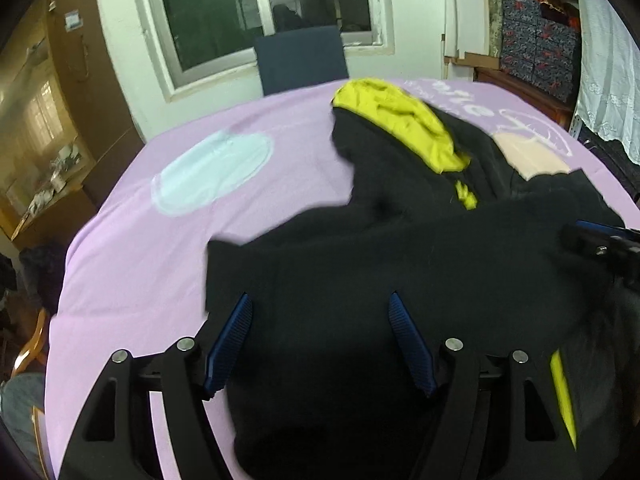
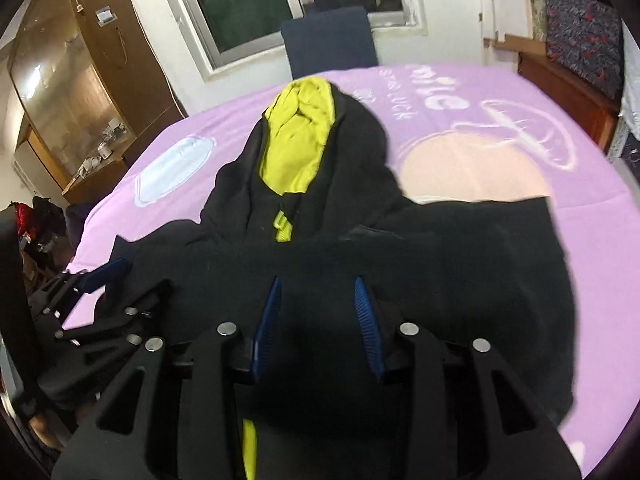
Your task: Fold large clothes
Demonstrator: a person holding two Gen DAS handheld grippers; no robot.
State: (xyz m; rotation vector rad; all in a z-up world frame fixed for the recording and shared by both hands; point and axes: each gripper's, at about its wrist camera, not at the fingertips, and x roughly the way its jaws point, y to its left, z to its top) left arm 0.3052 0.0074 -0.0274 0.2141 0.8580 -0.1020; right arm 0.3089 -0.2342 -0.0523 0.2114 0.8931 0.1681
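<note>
Left gripper is seen with fingers spread wide over the black hoodie, nothing clamped. Right gripper is roughly half open above the same fabric; a pinch cannot be confirmed. The hoodie is spread ahead of both on the purple sheet, its yellow-lined hood at the far end. Risks: only the top layer gets caught, or the fold is skewed if both sides are pulled unevenly. Black-on-black and motion blur hide seams, sleeves and fingertip contact; the near hem is cut off.
</note>
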